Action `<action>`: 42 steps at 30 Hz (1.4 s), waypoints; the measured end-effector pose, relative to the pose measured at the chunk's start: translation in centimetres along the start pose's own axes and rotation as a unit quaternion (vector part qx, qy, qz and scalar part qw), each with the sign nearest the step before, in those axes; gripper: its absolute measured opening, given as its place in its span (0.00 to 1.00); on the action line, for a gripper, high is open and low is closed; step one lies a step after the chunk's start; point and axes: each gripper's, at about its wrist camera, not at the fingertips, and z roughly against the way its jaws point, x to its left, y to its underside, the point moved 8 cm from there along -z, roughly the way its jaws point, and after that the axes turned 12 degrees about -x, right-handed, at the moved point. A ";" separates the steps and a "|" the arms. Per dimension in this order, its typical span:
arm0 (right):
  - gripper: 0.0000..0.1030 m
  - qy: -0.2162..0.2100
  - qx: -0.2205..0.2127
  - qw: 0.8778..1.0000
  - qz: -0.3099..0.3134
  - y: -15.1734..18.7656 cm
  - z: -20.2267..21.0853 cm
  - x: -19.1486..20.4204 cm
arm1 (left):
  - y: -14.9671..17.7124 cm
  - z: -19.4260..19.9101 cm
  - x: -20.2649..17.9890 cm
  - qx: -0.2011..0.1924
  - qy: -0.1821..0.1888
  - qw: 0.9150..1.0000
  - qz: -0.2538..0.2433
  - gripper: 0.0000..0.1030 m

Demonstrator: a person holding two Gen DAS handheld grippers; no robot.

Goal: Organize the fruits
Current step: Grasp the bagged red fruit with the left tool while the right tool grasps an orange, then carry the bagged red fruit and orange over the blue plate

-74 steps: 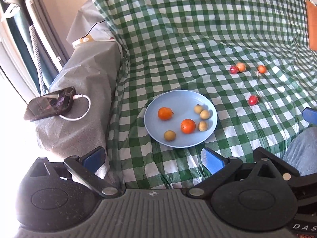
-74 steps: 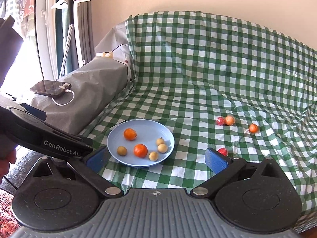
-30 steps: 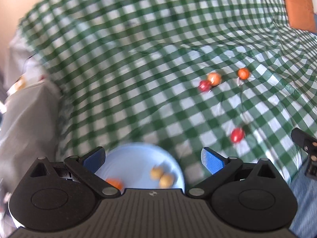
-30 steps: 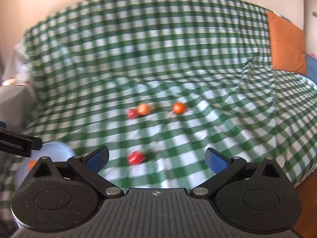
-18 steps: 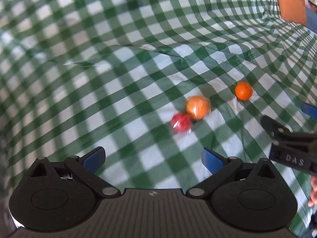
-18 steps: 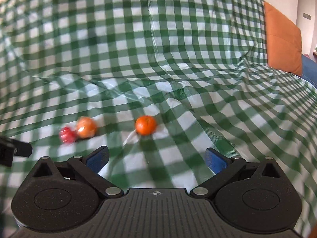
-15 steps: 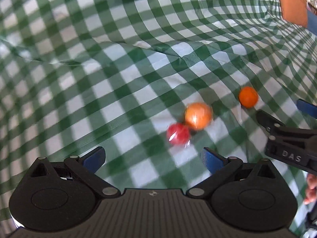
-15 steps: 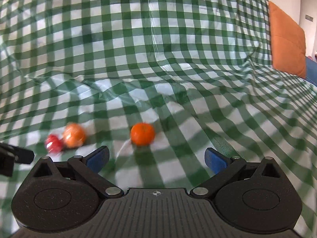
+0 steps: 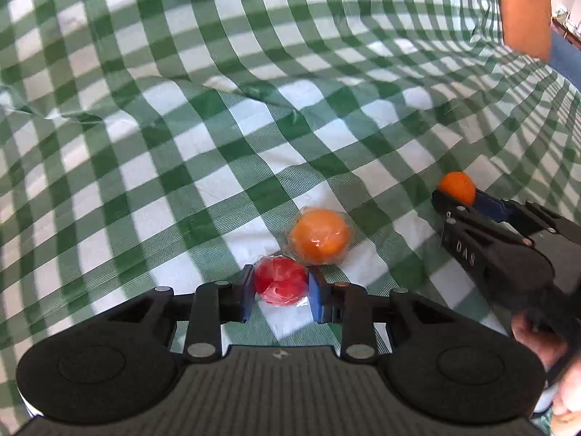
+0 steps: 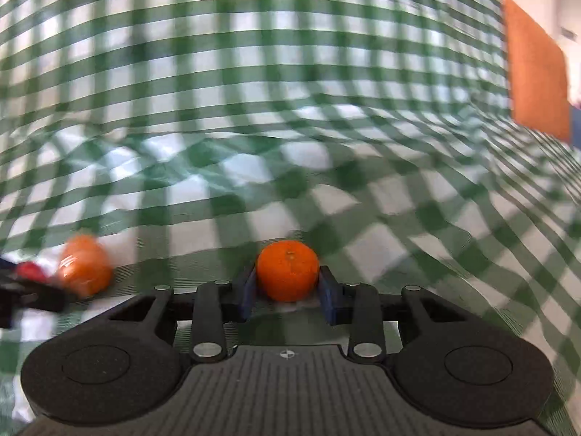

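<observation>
The right wrist view is smeared by motion blur; the checked cloth (image 10: 290, 109) and wrapped orange fruit (image 10: 85, 269) lack sharp edges. The orange cushion (image 9: 523, 7) is cut off by the frame's edge.

Black claw (image 9: 279, 292), blue pads (image 9: 315, 292), silver screws, "DAS" lettering

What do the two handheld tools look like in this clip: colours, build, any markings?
Both look alike: the left tool and right tool have a black ribbed body, two round speckled black discs, black linkage bars with silver rivets and blue pads. The right tool's side carries white "DAS" lettering. No cables or sleeves show.
</observation>
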 end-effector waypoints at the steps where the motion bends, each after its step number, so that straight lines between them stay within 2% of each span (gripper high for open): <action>1: 0.35 0.005 -0.002 1.000 -0.007 -0.1 0.2 -0.4 | 0.1 0.9 0.1 0.004 0.001 1.000 0.004 0.32; 3: 0.35 0.024 -0.003 1.000 -0.001 -0.3 1.3 -1.3 | 0.4 3.3 0.5 0.009 -0.005 1.000 0.018 0.32; 6: 0.35 0.029 -0.007 1.000 -0.005 -1.4 4.3 -2.2 | 1.7 7.9 1.5 0.020 -0.029 0.999 0.031 0.32; 10: 0.35 0.013 -0.035 0.999 0.012 -3.4 12.0 -2.3 | 4.5 15.0 2.5 0.035 -0.076 0.996 0.021 0.32; 14: 0.35 -0.051 -0.026 0.998 0.017 -3.3 20.7 -0.6 | 7.9 22.0 3.8 0.047 -0.092 0.994 0.042 0.32; 18: 0.35 -0.123 -0.014 0.992 0.008 -3.2 28.6 2.6 | 11.1 28.3 5.0 0.050 -0.119 0.990 0.055 0.32; 22: 0.35 -0.216 0.010 0.976 0.001 -2.8 35.0 7.1 | 13.8 33.7 5.8 0.044 -0.128 0.987 0.084 0.32; 25: 0.36 -0.255 0.009 0.967 0.017 -2.5 39.1 10.2 | 15.5 37.2 6.4 0.031 -0.141 0.985 0.096 0.32; 30: 0.36 -0.298 0.006 0.954 0.042 -2.3 44.1 13.2 | 17.9 41.3 6.8 0.009 -0.140 0.983 0.120 0.32; 36: 0.36 -0.317 -0.011 0.945 0.081 -2.3 48.2 15.4 | 20.0 44.3 7.0 -0.014 -0.141 0.981 0.132 0.32; 42: 0.35 -0.322 -0.017 0.940 0.108 -2.0 50.1 16.1 | 21.8 45.5 7.5 -0.024 -0.140 0.976 0.163 0.32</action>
